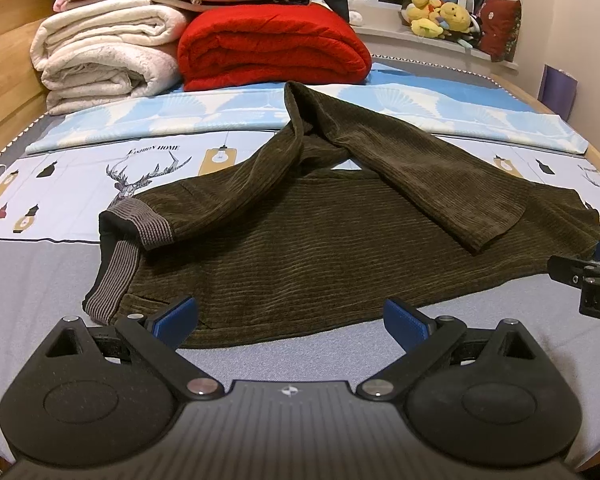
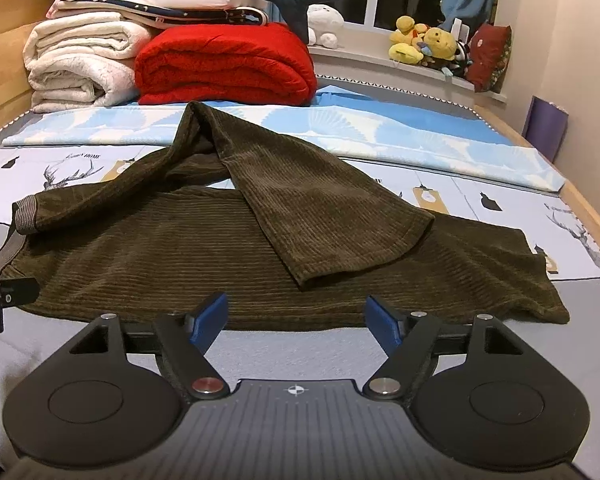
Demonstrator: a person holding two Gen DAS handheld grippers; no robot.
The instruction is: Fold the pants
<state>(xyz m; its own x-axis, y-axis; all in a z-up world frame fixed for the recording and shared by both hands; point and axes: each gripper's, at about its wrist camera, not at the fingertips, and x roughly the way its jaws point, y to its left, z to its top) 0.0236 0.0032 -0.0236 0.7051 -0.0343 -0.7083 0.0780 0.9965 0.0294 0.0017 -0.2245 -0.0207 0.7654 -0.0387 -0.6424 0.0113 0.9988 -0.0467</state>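
Jaws apart and gripping nothing, the left gripper and right gripper hover just short of the near edge of the brown corduroy pants, which lie crosswise on the bed with the grey-ribbed waistband at the left end. One leg is doubled back and drapes diagonally across the other, its hem resting on top of the lower leg, near the pants' middle.

The risk, by the look of it: the loose upper leg sits askew and bunched at its far bend, so pinching only the near edge of the pants could catch a single layer and drag the pile into a crooked fold. The thick corduroy may also slip from a shallow bite.

Beyond the pants, a red quilt and cream blankets stack against the headboard. The pants' far bend hides how the fabric twists there. The right end runs behind the other gripper in the left view, and only a sliver of each opposite gripper shows.
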